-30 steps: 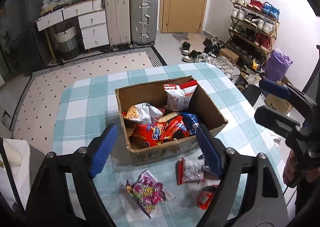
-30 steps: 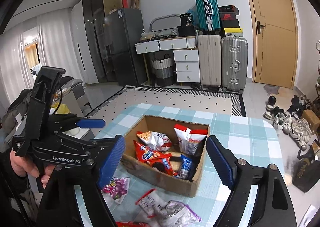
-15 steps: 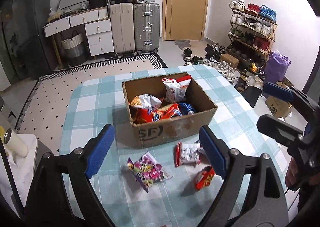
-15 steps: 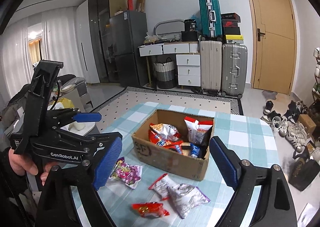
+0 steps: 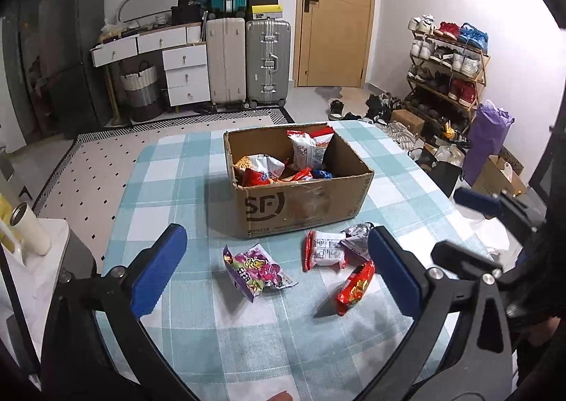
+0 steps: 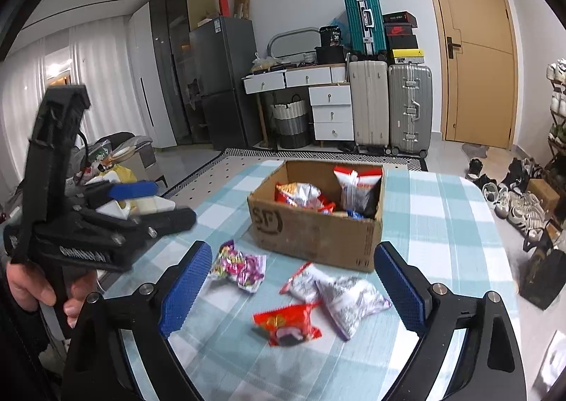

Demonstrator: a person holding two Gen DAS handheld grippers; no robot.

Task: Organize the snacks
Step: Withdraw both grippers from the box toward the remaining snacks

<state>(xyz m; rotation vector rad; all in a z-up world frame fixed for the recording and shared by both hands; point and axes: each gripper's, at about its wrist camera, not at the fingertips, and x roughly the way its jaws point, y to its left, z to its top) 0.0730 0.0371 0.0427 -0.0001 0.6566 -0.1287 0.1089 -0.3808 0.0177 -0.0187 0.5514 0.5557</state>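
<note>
Crowding the far wall, three suitcases [image 5: 247,58], a white drawer unit [image 5: 185,74] and a loaded shoe rack [image 5: 447,65] frame a checked surface [image 5: 169,167] where a cardboard box [image 5: 300,203] holds several snack bags. Four packets lie loose in front of the box: a purple packet [image 5: 256,268], a white-and-red packet [image 5: 325,249], a silver packet [image 6: 353,298] partly hidden in the left view by a blue pad, and a red packet [image 5: 355,288]. The left hand-held gripper [image 5: 276,272] hangs above them, jaws opening wide and empty; the right hand-held gripper [image 6: 293,289] does likewise, nothing between its pads. In the right view the left tool appears blurred, its printed lettering unreadable. A fingertip is cut off at the left view's bottom edge.
</note>
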